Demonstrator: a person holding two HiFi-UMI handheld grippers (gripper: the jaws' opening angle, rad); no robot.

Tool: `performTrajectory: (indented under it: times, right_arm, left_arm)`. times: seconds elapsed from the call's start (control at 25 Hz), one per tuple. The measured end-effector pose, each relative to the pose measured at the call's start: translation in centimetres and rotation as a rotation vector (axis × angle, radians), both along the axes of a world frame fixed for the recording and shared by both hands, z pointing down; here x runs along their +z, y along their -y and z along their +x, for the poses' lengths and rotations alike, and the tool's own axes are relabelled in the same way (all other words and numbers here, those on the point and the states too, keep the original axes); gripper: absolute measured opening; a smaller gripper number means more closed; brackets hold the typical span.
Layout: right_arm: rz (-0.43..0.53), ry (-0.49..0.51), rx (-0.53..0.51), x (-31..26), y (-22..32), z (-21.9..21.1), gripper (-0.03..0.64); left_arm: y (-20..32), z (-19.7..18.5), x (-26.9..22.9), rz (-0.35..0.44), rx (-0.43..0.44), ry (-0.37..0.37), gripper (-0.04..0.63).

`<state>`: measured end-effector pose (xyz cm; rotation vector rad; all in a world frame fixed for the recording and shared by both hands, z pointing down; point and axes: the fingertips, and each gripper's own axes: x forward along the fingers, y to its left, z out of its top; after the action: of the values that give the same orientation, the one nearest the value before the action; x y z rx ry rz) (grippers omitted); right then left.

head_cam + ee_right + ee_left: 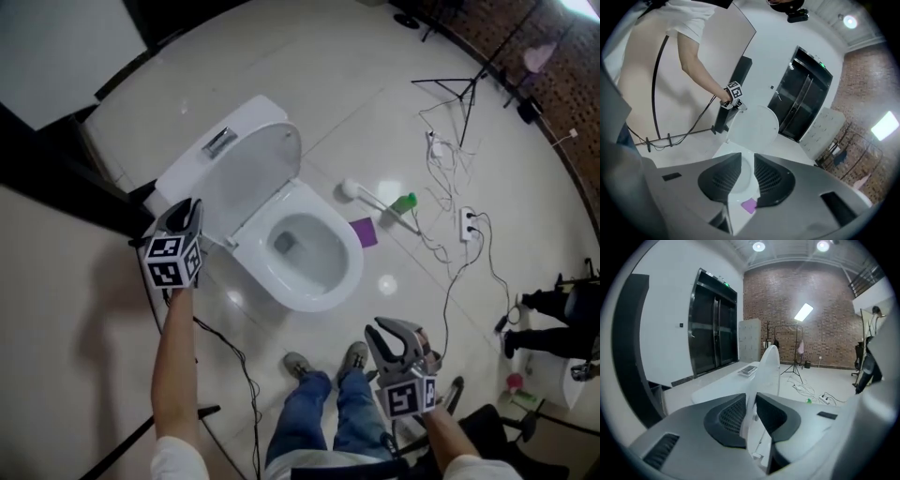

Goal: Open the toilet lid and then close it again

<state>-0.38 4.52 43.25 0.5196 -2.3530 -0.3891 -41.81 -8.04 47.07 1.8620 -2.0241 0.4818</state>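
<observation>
The white toilet stands with its lid (251, 173) raised against the tank (192, 164) and the bowl (305, 248) uncovered. My left gripper (190, 208) hangs just left of the lid's hinge side, apart from it, jaws a narrow slit with nothing between them. From the left gripper view the lid (771, 364) shows edge-on beyond that gripper (751, 401). My right gripper (380, 330) hovers in front of the bowl, jaws also barely apart and empty. The right gripper view looks past the gripper (747, 168) at the bowl (740, 185), the upright lid (752, 124) and the left gripper (737, 106).
A toilet brush (370, 197), a green bottle (405, 202) and a purple sheet (364, 232) lie right of the bowl. Cables and a power strip (466, 223) trail further right, near a tripod (464, 89). The person's shoes (323, 364) stand before the toilet.
</observation>
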Motion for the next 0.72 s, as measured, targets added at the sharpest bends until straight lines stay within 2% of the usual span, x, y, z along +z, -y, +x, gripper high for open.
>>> performTrajectory:
  times: [0.08,0.16,0.36,0.4,0.48,0.6,0.72]
  right_arm:
    - [-0.022,0.017,0.034,0.0,-0.5,0.1,0.087]
    - [-0.029,0.027,0.056,-0.2,-0.4,0.0,0.087]
    - [-0.062,0.083,0.069,-0.7,0.4,-1.1,0.087]
    - [-0.074,0.104,0.07,-0.9,0.5,-1.5,0.087]
    - [-0.105,0.157,0.081,-1.5,1.0,-2.1,0.087]
    - [-0.152,0.217,0.099,-2.7,1.8,-2.9,0.087]
    - [-0.157,0.268,0.097,-4.8,2.6,-3.7,0.087]
  left_arm:
    - [0.6,-1.6,0.1,-0.009,-0.029,-0.029,0.061]
    - [0.8,-1.9,0.0,-0.008,-0.021,-0.05,0.064]
    - [0.6,-1.7,-0.1,0.011,0.021,-0.035,0.071]
    - [0.3,-1.8,-0.5,0.018,0.026,-0.027,0.095]
    - [-0.9,-2.5,-2.1,0.063,0.006,-0.023,0.095]
    - [-4.1,-3.4,-6.2,0.175,-0.051,-0.027,0.095]
    - [-7.8,-0.6,-10.6,0.25,-0.002,-0.037,0.095]
